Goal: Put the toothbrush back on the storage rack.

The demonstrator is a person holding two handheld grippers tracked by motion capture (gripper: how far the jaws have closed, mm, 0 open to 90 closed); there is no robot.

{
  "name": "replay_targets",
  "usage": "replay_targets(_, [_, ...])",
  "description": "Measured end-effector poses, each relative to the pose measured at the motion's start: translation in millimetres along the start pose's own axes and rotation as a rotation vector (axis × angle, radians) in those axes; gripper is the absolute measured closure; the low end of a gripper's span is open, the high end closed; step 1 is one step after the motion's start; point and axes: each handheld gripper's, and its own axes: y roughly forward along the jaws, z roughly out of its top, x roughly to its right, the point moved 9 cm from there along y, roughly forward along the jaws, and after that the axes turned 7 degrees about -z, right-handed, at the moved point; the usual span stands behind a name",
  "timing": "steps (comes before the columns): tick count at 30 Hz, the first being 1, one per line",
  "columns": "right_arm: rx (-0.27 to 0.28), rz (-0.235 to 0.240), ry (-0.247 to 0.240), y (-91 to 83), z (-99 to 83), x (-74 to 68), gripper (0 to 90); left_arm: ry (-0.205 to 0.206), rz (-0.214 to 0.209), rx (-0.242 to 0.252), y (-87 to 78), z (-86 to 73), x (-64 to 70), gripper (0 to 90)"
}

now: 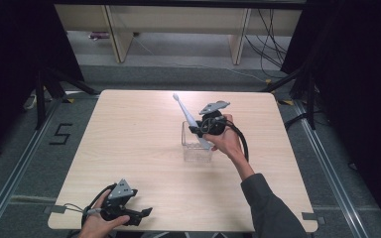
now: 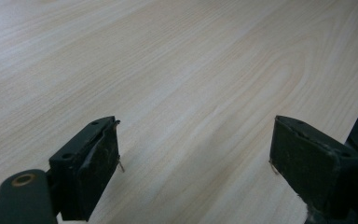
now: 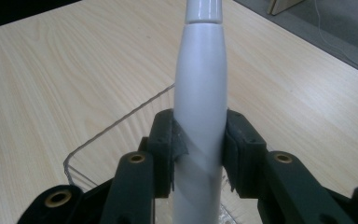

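Note:
A white electric toothbrush [image 1: 191, 119] leans with its lower end inside a clear plastic box [image 1: 197, 148] near the table's middle, brush head pointing up and to the far left. My right gripper [image 1: 202, 127] is shut on its handle; in the right gripper view both pads press the white handle [image 3: 200, 93] above the box's clear rim [image 3: 121, 122]. My left gripper [image 1: 145, 214] rests at the table's front left edge, jaws wide open over bare wood, nothing between the fingers [image 2: 95, 163].
The light wooden table [image 1: 129, 144] has bare surface on every side of the box. Its front edge lies just behind the left gripper. Beyond the far edge are grey floor, wooden furniture legs [image 1: 119, 37] and cables [image 1: 270, 44].

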Motion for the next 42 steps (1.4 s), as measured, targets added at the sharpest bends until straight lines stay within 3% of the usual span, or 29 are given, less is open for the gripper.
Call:
replay_targets(1, [0.007,-0.004,-0.024,1.2,0.0,1.2,66.6,0.0,0.0,0.0,0.0,0.0,0.0,14.9])
replay_targets(5, [-0.011,0.0,-0.023,2.0,-3.2,0.1,66.6,0.003,0.0,0.003,0.1,0.4,0.7,14.9])
replay_targets(7, [0.011,-0.011,-0.051,5.6,-2.7,1.8,66.6,-0.013,-0.008,0.017,0.9,1.4,2.2,14.9])
replay_targets(10, [-0.035,0.01,-0.048,5.4,-6.9,-1.2,66.6,-0.004,0.006,-0.003,0.1,-0.3,-0.4,14.9])
replay_targets(12, [-0.022,-0.006,-0.026,7.6,-6.6,-2.2,66.6,0.001,-0.002,0.0,0.1,0.1,0.6,14.9])
replay_targets(13, [-0.045,0.002,-0.051,7.5,-8.3,-2.6,66.5,-0.012,-0.012,0.015,0.8,1.4,2.6,14.9])
replay_targets(14, [-0.034,0.0,-0.048,10.2,-8.0,-3.7,66.5,-0.012,-0.012,0.015,0.8,1.4,2.6,14.9])
replay_targets(15, [-0.057,0.008,-0.04,8.7,-9.3,-5.3,66.5,-0.011,-0.011,0.014,0.6,1.3,2.3,14.9])
replay_targets(21, [-0.056,-0.006,-0.059,12.7,-9.3,-4.3,66.5,-0.009,-0.013,0.016,0.8,1.3,2.8,14.9])
replay_targets(24, [-0.089,-0.016,-0.031,12.7,-12.8,-5.2,66.5,-0.005,-0.007,0.021,0.5,1.9,1.8,14.9])
replay_targets(25, [-0.084,0.001,-0.068,12.8,-12.2,-4.5,66.5,-0.005,-0.005,0.02,0.5,1.8,1.6,14.9])
replay_targets(28, [-0.071,0.005,-0.07,15.9,-11.7,-4.9,66.5,-0.008,-0.005,0.013,0.5,1.3,1.7,14.9])
replay_targets(31, [-0.097,0.009,-0.079,16.9,-14.1,-5.6,66.5,0.0,0.008,-0.004,-0.1,-0.1,-0.6,14.9])
replay_targets(35, [-0.114,0.014,-0.067,19.0,-15.6,-6.5,66.4,-0.018,-0.024,0.017,1.4,1.1,4.6,14.9])
replay_targets(39, [-0.115,-0.006,-0.075,21.2,-16.4,-5.4,66.4,-0.021,-0.027,0.01,1.4,0.5,4.6,14.9])
replay_targets(42, [-0.138,0.006,-0.084,21.9,-18.8,-5.8,66.4,-0.024,-0.027,0.009,1.3,0.3,4.8,14.9])
